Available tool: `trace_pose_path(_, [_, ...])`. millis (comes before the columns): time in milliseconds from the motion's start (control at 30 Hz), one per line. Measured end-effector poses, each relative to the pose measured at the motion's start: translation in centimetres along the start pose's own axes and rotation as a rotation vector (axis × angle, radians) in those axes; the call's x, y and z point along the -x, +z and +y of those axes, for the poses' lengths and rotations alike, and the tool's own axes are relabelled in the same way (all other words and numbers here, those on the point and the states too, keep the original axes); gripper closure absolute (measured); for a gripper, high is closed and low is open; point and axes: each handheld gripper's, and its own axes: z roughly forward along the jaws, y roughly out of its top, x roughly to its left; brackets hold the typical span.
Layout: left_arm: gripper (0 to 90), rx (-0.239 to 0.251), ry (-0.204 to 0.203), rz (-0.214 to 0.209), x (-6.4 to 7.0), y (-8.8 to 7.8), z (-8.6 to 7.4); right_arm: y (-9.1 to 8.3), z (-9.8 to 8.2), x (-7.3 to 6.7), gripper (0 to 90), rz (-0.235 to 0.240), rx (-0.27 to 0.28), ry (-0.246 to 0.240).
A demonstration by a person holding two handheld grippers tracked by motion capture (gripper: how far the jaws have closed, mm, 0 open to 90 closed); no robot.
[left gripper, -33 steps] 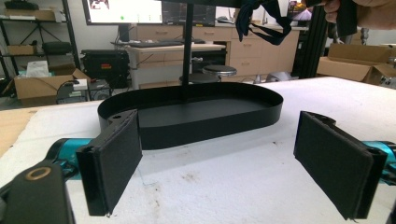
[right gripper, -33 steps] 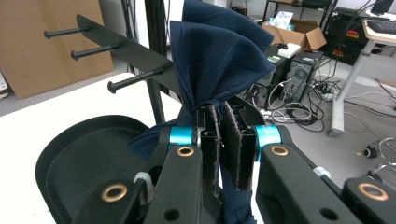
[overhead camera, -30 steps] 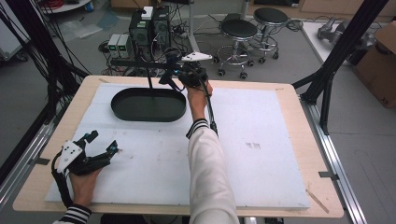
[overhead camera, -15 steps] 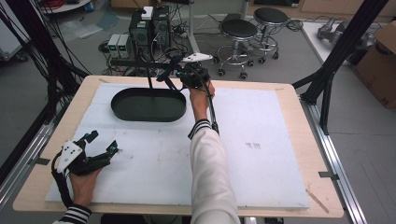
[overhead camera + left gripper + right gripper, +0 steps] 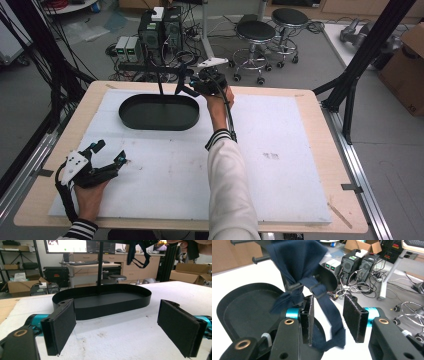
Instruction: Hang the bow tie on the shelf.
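Note:
A navy bow tie (image 5: 294, 265) hangs from the peg of a black stand (image 5: 100, 265) that rises out of a black oval tray (image 5: 157, 114). My right gripper (image 5: 327, 315) is open at the stand, and the tie's strap (image 5: 330, 315) droops between its jaws, close to the left pad. From above, the right gripper (image 5: 192, 86) is held over the tray's far right end. The left gripper (image 5: 110, 152) rests open near the table's front left, nothing between its pads (image 5: 61, 327). It faces the tray (image 5: 100, 302), and the tie (image 5: 137, 252) dangles above.
A white foam board (image 5: 280, 145) covers the wooden table (image 5: 310, 100). Beyond the far edge stand computer towers (image 5: 160, 30), cables and two stools (image 5: 255, 32). Black frame struts (image 5: 370, 55) slant at the right and left sides.
The right gripper has barely shifted by the stand. The left gripper lies where it was.

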Motion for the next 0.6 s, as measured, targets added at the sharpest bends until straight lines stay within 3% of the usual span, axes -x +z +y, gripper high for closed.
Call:
trace_pose_path(233, [15.4, 0.001, 0.001, 0.001, 0.0, 0.0, 0.0, -0.6, -0.1, 0.4, 48.3, 0.012, -0.004, 0.037])
trace_pose_path(333, [15.4, 0.002, 0.003, 0.0, 0.0, 0.0, 0.0, -1.6, -0.2, 0.9, 40.7, 0.04, -0.011, 0.073])
trace_pose_path(433, [15.4, 0.002, 0.005, 0.001, 0.1, 0.0, 0.0, -3.2, -0.4, 1.3, 37.1, 0.071, 0.003, 0.12])
trace_pose_path(500, [15.4, 0.003, 0.006, 0.001, 0.1, 0.0, 0.0, -4.9, -1.0, 1.2, 33.3, 0.025, 0.07, 0.098])
trace_pose_path(600, [15.4, 0.003, 0.011, 0.0, 0.1, 0.0, 0.0, -6.9, -1.4, 2.1, 24.4, 0.08, 0.031, 0.163])
